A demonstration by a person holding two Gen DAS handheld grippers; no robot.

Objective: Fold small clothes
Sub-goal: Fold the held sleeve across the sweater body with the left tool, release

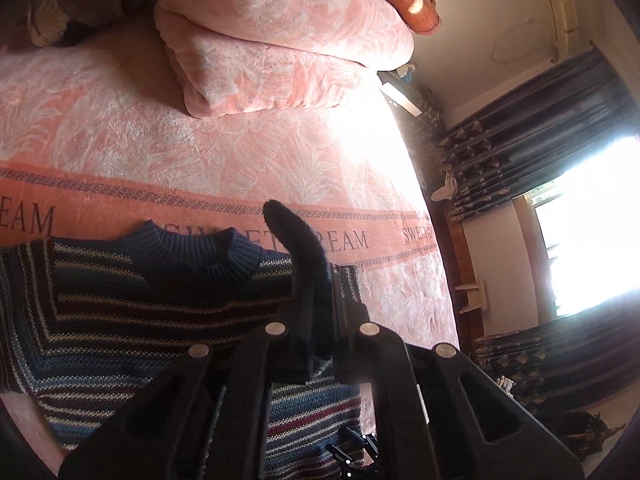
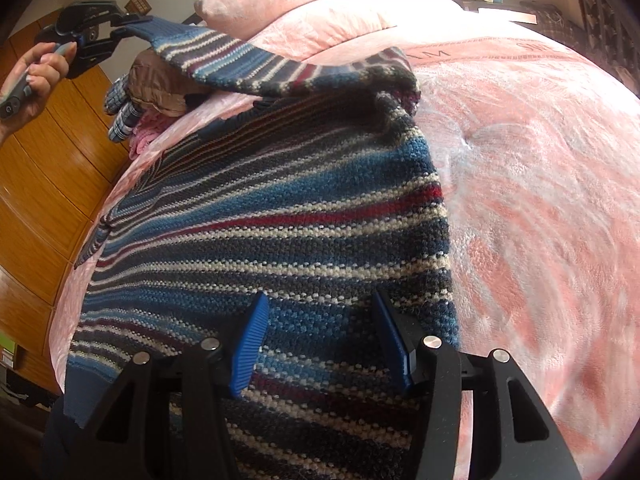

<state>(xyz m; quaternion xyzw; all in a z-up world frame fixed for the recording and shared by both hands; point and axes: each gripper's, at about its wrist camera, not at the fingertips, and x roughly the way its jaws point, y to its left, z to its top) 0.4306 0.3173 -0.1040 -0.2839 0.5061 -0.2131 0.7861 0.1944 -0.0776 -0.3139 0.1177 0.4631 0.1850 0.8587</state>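
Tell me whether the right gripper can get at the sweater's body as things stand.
Probably yes. The right gripper hangs open directly over the striped sweater, with nothing between its fingers and the knit. The left gripper holds the sleeve lifted well off to the far side, clear of that path.

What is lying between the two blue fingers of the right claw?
In the right wrist view, the striped sweater fills the gap between the open right claw's blue fingers; nothing else lies there. The left claw holds its sleeve up.

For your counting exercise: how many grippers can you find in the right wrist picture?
2: the right gripper, open over the striped sweater, and the left gripper at upper left, shut on its sleeve.
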